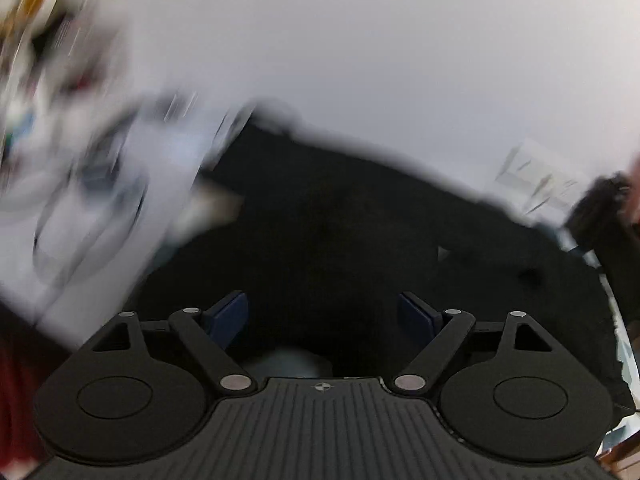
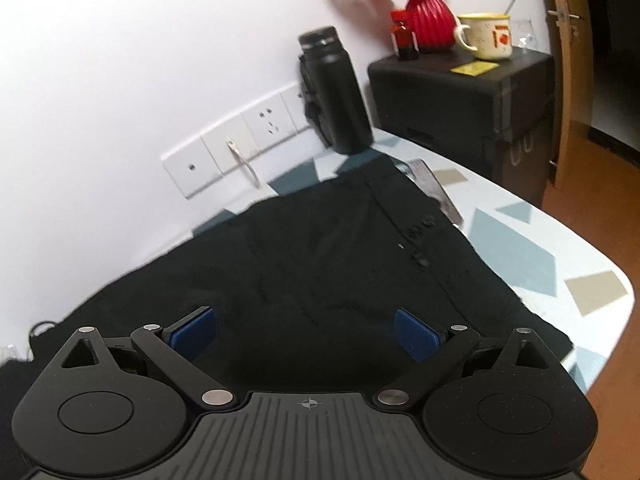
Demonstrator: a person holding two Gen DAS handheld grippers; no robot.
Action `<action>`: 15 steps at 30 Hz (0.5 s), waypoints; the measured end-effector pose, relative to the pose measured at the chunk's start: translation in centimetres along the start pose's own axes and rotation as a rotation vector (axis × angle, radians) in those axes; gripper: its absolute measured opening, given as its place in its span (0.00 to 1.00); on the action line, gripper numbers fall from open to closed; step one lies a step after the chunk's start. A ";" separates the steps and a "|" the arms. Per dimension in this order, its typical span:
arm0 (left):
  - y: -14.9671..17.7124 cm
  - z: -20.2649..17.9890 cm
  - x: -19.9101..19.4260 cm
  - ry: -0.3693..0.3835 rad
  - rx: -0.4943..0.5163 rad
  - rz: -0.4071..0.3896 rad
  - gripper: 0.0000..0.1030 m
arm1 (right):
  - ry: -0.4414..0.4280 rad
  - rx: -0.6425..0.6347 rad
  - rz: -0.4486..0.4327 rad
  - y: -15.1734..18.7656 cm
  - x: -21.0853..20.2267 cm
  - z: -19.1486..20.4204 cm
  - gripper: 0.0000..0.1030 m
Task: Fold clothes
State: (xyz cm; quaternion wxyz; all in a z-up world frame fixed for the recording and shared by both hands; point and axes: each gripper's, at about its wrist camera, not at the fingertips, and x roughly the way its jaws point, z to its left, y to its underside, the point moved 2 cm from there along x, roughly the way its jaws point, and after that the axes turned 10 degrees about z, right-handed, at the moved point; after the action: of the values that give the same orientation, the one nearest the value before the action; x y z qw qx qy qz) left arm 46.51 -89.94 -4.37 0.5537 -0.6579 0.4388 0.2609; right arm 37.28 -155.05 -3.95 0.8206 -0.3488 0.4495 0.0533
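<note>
- Black garment (image 1: 340,240) lay spread beneath our left gripper (image 1: 322,314), whose jaws stood apart and empty; in that blurred view we judged steadying came before gripping.
- On the patterned table (image 2: 520,248), our right gripper (image 2: 306,334) hovered, jaws apart, over the cloth; we judged pinching an edge best.

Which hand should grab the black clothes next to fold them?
Probably the right gripper: it is open over the black garment, whose edge shows clearly on the table. The left gripper, also open, has a blurred view.
</note>
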 end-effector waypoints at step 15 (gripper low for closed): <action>5.3 4.6 5.3 0.097 -0.139 0.190 0.77 | 0.141 0.163 0.036 5.7 -2.6 -9.1 0.93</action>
State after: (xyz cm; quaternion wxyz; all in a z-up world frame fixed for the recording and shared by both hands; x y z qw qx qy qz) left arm 45.15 -87.13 -12.56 0.4577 -0.6621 0.5061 0.3098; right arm 27.07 -155.84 -8.08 0.8116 -0.2757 0.5150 0.0067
